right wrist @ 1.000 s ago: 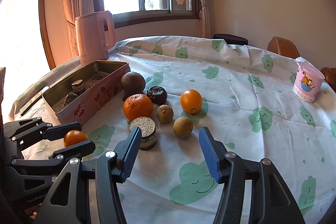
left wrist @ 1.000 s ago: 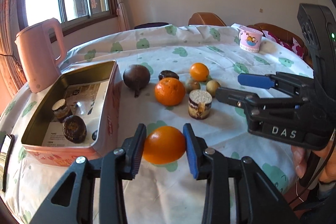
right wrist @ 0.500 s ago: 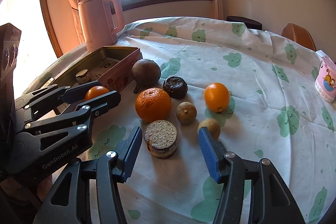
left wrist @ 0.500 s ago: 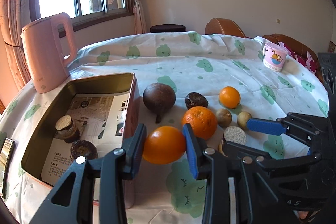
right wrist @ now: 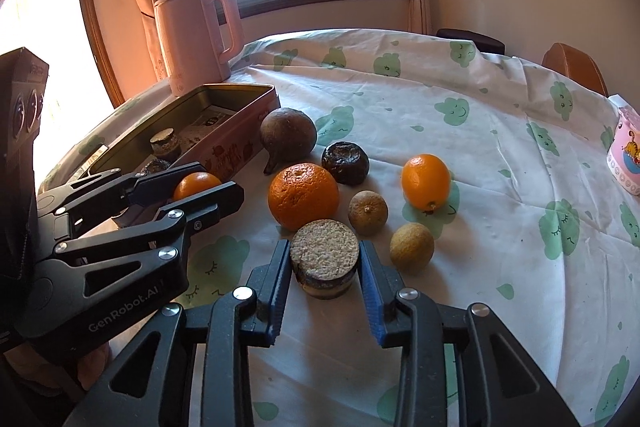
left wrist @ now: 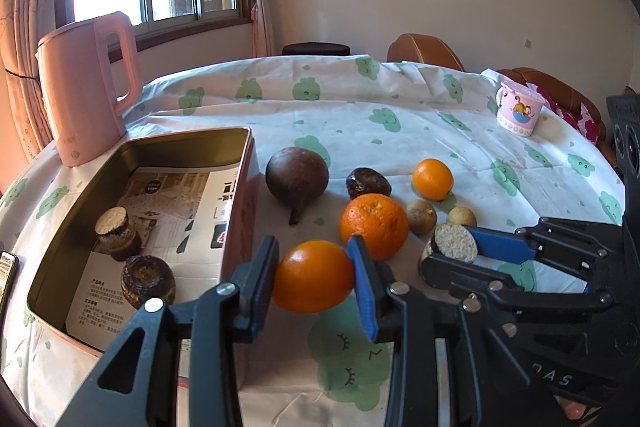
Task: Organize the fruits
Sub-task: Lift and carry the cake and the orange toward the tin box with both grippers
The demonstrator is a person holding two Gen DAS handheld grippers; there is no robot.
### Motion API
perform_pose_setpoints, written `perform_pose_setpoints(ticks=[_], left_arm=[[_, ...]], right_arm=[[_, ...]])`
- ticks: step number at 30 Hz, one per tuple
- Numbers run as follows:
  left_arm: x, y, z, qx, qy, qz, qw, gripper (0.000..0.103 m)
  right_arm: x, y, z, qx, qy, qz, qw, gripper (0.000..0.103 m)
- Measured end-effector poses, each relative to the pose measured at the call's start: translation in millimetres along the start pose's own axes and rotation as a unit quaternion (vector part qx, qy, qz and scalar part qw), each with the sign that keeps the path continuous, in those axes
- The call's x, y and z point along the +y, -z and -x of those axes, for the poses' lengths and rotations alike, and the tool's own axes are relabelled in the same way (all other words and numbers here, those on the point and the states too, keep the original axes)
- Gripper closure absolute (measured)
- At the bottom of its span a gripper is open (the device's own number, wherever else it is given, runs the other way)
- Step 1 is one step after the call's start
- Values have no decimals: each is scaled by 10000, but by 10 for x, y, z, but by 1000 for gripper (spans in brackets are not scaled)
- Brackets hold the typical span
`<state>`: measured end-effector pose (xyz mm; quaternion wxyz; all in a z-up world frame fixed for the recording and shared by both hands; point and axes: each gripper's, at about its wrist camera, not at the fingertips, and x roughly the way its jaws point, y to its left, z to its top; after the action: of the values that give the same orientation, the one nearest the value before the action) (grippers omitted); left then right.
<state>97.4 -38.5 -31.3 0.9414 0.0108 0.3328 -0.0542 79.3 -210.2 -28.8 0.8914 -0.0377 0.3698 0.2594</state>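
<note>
Fruits lie on the table (right wrist: 500,155); from the left, the tin (left wrist: 52,263) holds two dark pieces. Beside its near edge the left gripper (left wrist: 314,277) stays clamped on an orange (left wrist: 314,277), now nearer the tin than a second ago. At right, the right gripper (right wrist: 324,277), wide open before, is closing around the cut piece (right wrist: 324,255), pads touching its sides. So one fruit seems ready to drop in, the next nearly gripped
</note>
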Motion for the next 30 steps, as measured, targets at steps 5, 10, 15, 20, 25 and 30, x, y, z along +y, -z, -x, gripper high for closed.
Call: perform_pose_setpoints(ticks=[5, 10, 15, 20, 25, 30], left_arm=[[-52, 8, 50, -142, -89, -123, 9998, 65], [-52, 4, 65, -193, -110, -126, 9997, 65], [-41, 10, 89, -263, -139, -94, 9995, 65], [-40, 17, 116, -337, -183, -97, 9992, 65], [-47, 18, 131, -385, -225, -111, 9989, 65], [-50, 21, 147, -436, -253, -106, 9987, 65]], right_arm=[[19, 2, 59, -162, 50, 37, 9998, 68], [43, 3, 109, -312, 111, 82, 9994, 68], [43, 15, 167, -469, 124, 102, 9988, 68], [51, 22, 209, -580, 136, 115, 9982, 68], [54, 31, 254, -697, 138, 116, 9974, 68], [54, 37, 285, -772, 153, 117, 9968, 68]])
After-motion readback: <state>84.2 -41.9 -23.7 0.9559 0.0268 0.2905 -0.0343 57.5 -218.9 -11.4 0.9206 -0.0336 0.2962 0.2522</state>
